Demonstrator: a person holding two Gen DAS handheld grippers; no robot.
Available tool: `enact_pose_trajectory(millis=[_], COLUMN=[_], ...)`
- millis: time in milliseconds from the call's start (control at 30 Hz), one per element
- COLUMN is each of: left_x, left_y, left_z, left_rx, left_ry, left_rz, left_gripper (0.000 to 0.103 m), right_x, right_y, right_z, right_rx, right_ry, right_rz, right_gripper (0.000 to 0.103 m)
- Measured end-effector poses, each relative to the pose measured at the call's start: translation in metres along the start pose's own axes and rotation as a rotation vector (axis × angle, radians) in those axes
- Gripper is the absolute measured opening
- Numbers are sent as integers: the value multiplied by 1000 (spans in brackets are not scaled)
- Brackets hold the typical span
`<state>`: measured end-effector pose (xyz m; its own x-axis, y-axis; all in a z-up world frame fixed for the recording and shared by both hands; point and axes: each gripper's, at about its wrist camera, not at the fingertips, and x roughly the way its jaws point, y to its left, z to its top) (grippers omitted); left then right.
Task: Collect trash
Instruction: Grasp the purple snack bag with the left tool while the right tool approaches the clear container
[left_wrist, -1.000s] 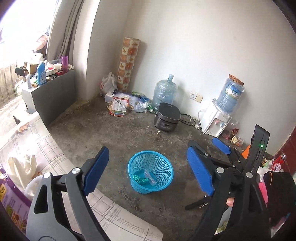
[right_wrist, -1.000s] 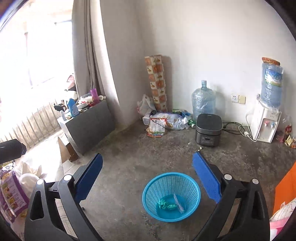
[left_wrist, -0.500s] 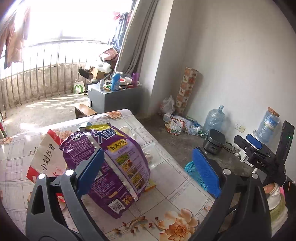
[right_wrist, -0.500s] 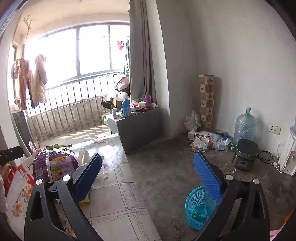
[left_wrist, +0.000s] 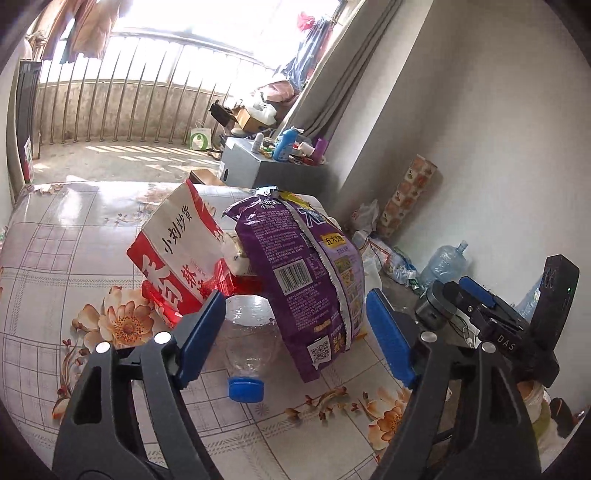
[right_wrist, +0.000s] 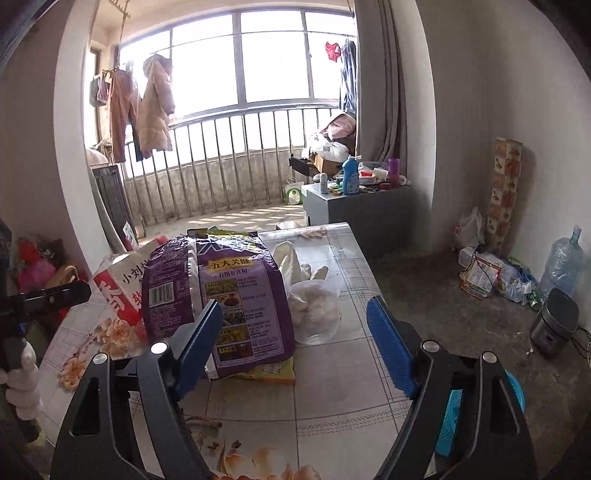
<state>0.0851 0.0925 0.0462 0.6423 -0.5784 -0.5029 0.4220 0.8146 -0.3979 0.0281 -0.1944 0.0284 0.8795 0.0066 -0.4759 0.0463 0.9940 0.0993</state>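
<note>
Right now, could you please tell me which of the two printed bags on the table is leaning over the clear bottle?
The purple bag leans over the clear bottle with the blue cap; the red-and-white bag stands beside it instead.

Lived-in home room: laundry (right_wrist: 147, 107) on the barred balcony at the far end, flowered tablecloth (left_wrist: 74, 258) on the near table, rice cooker (right_wrist: 554, 325) and water jug (right_wrist: 563, 262) on bare floor at right.

Both views have swung off the floor and onto the desk (left_wrist: 55, 258) — the purple bag (left_wrist: 306, 273) now fills them, while the blue basket (right_wrist: 448, 424) has slid to the right edge. Each tool's jaws are closing, nothing between them.
</note>
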Motion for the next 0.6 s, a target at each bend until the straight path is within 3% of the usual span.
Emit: enact_pose_trajectory(millis=[267, 600], left_x=[50, 91], left_y=[17, 29], left_z=[-7, -8], left_rx=[-109, -206], left_ry=[88, 165], left_rz=[-104, -129], left_gripper=[44, 40], right_x=[41, 101], right_y=[-7, -33], right_z=[11, 12], right_rx=[94, 242], right_ry=[84, 193], right_rz=[82, 138], right_gripper=[57, 41])
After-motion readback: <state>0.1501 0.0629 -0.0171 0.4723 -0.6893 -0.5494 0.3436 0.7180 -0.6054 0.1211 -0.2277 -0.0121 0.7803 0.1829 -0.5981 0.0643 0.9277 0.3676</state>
